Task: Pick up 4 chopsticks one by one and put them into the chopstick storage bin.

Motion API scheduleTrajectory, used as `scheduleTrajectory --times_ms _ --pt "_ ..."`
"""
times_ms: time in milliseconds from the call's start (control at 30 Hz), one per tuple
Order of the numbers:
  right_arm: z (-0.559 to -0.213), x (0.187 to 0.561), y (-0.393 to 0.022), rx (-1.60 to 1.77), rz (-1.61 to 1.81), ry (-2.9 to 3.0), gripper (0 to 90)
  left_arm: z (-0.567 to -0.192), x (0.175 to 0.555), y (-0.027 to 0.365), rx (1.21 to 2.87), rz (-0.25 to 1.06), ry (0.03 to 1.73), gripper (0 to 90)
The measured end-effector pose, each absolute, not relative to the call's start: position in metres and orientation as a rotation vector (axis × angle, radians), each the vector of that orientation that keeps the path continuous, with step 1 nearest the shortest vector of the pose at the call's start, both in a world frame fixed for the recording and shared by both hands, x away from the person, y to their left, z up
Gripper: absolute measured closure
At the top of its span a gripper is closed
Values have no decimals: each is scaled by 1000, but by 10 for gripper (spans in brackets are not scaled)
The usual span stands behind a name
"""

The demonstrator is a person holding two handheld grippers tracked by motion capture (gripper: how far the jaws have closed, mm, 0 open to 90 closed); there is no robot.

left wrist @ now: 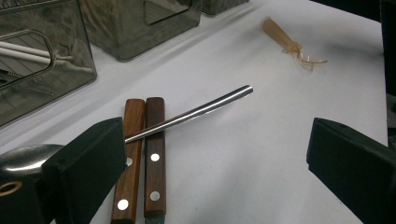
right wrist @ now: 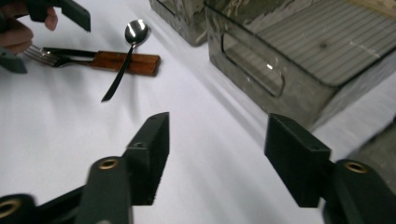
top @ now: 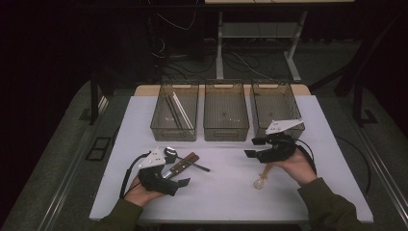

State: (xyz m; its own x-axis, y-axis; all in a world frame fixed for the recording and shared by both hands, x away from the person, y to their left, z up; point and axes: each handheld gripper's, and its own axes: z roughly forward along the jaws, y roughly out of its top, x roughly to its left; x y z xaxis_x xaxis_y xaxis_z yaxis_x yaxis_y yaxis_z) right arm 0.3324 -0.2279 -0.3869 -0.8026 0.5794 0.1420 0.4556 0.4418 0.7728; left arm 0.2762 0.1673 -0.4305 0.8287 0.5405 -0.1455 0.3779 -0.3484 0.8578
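Cutlery lay in a small pile on the white table (top: 226, 192), near our left side: two wooden-handled pieces (left wrist: 142, 154) side by side, with a metal spoon (left wrist: 187, 114) resting across them, its handle pointing out over the bare tabletop. We held our left gripper (top: 169, 179) just beside that pile, its jaws wide apart and empty, the spoon's bowl close to one jaw. Our right gripper (top: 254, 147) hung above the table near the right-hand bin (top: 275, 108), jaws apart with nothing between them. Below our right hand a translucent plastic spoon (top: 261, 181) lay alone on the table. Three clear bins stood in a row at the far edge; the left bin (top: 174, 111) held chopsticks (top: 182, 109), the middle bin (top: 226, 110) looked nearly bare.
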Motion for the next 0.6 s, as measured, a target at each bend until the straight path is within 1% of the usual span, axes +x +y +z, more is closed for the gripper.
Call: scheduleTrajectory --times_ms 100,300,433,567,600 --pt "-390 328 -234 907 1275 2553 500 -431 276 167 1979 199 681 33" --pt "-396 317 -246 886 1248 2590 692 -430 276 168 1982 199 680 32" --pt "-403 309 -250 892 1201 2631 780 -430 276 168 1983 199 678 32" --pt "-411 301 -254 894 1160 2685 894 -430 276 168 1983 199 679 32" --pt "-414 300 -256 889 1152 2701 900 -430 276 168 1983 200 680 32"
